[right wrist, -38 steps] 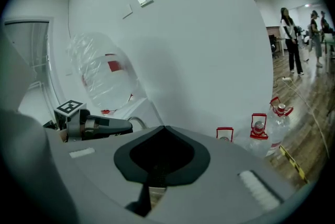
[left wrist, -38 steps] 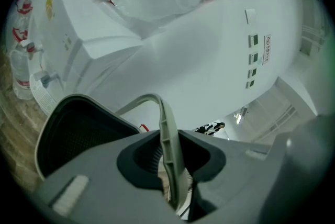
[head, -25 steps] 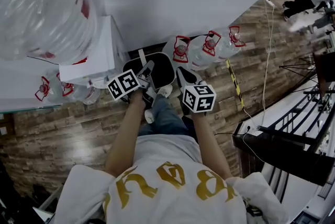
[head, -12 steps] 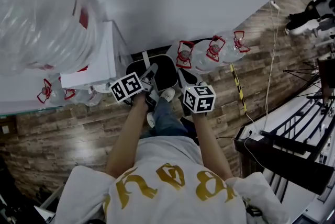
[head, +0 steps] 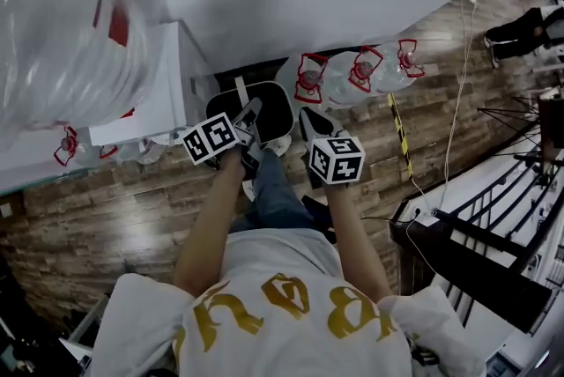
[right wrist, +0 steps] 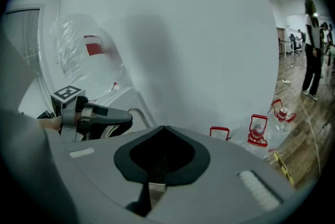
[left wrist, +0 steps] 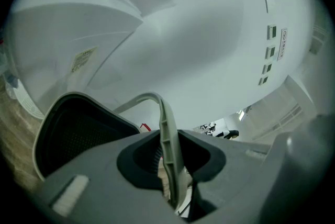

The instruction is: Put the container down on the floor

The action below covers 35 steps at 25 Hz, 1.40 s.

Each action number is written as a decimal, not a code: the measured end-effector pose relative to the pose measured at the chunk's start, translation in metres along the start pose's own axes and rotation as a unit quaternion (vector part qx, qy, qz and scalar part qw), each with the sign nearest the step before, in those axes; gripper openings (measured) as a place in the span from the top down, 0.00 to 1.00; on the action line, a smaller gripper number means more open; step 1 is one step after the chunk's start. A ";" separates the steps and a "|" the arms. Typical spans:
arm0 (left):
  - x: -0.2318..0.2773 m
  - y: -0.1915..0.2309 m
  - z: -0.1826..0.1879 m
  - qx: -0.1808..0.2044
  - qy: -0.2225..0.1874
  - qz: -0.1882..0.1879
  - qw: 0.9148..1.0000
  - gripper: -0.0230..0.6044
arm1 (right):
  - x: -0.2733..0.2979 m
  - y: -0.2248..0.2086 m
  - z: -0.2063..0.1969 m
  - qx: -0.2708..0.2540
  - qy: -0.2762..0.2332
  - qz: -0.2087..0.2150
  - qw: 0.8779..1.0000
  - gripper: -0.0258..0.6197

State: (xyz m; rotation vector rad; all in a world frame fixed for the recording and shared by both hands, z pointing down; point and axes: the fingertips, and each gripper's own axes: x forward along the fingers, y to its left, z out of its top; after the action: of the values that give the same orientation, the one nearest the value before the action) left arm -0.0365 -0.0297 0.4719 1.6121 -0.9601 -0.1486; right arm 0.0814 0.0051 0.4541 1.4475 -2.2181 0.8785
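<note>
Fingers [left wrist: 94,181] of left gripper [left wrist: 170,170] pinch handle [left wrist: 166,129] of mouth-up container [left wrist: 73,136].

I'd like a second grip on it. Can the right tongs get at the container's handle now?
Probably yes: the right tongs sit beside the container, and the handle arches free beyond the left tongs' clamp.

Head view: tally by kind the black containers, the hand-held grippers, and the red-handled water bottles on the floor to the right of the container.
Black container: 1
Hand-held grippers: 2 (left hand-held gripper, right hand-held gripper)
Red-handled water bottles: 3
Total: 6
</note>
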 end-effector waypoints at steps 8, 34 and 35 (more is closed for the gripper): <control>0.024 0.033 0.000 -0.008 0.004 0.027 1.000 0.83 | 0.024 -0.015 -0.008 -0.012 0.032 0.008 0.999 0.92; 0.082 0.161 -0.030 -0.018 0.058 0.127 0.990 0.84 | 0.123 -0.042 -0.072 -0.054 0.137 0.072 0.986 0.92; 0.085 0.165 -0.030 -0.018 0.059 0.129 0.990 0.84 | 0.126 -0.041 -0.077 -0.056 0.142 0.075 0.985 0.92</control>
State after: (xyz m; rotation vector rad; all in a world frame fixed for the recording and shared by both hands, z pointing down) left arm -0.0461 -0.0562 0.6576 1.4315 -1.0584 0.1058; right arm 0.0628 -0.0426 0.5986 1.0427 -2.1420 0.9267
